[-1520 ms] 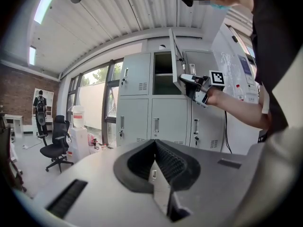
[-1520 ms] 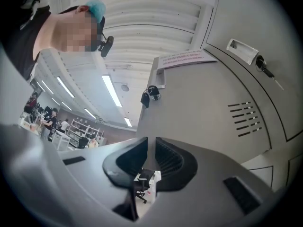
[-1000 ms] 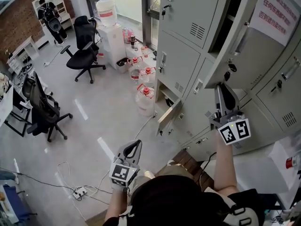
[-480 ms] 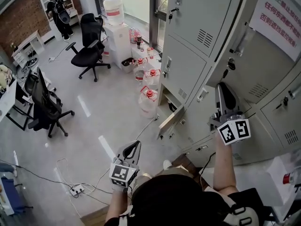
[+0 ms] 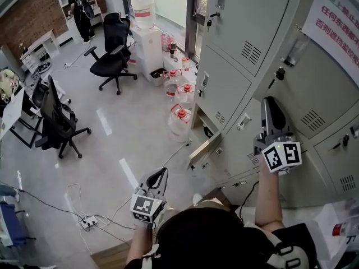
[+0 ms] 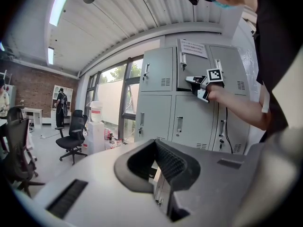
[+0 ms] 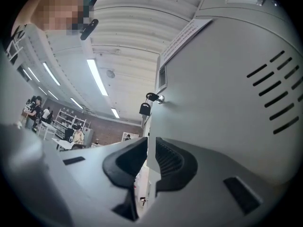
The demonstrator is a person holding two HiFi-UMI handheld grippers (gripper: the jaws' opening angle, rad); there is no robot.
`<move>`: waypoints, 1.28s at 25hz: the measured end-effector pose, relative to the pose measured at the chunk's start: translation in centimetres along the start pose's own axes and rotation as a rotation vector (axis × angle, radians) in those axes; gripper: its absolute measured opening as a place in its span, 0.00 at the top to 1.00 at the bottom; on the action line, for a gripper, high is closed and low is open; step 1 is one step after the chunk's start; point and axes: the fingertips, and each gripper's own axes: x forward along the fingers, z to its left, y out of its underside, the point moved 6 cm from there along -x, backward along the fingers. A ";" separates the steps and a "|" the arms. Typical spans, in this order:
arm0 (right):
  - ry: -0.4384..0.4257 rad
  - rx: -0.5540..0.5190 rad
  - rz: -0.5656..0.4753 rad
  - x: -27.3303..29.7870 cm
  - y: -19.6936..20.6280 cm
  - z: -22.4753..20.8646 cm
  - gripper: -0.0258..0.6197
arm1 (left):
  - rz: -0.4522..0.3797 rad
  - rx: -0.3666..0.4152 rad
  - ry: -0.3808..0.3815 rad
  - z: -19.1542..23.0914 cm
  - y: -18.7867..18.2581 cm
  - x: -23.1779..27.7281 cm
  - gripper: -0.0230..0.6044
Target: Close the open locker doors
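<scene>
Right claw (image 5: pixel 271 102) is pinched shut with nothing in it, nose flat on the top door (image 5: pixel 314 88) up at my 1 o'clock, and that door looks very nearly home in the lockers (image 5: pixel 235 32). To finish it well, I reckon I should press square into the panel on the side away from the hinge. I want to stay below the key (image 5: pixel 279 75) hanging at 12 o'clock from my tip so I don't knock it, and follow through until the edge sits flush, not just tap and let it bounce. Left claw (image 5: pixel 163 172) is shut too and empty, hanging low at my 11 o'clock, well apart from any door. The low door (image 5: pixel 203 149) stands ajar at 12 o'clock near the floor, leaning out into the room. That looks like the next one, and this claw already points its way. Writing now: the sign (image 5: pixel 339 13) on the top door, at 2 o'clock, carries red Chinese print cut off by the frame. One line seems to begin 任何东西; the rest I can't make out. The jug (image 5: pixel 143 10) at 11 o'clock has a red band, unreadable. My cubes show only square codes.
</scene>
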 end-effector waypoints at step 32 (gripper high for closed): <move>0.003 0.130 -0.022 2.4 1.1 -4.0 0.87 | 0.021 -0.018 -0.068 -0.2 0.3 2.7 0.95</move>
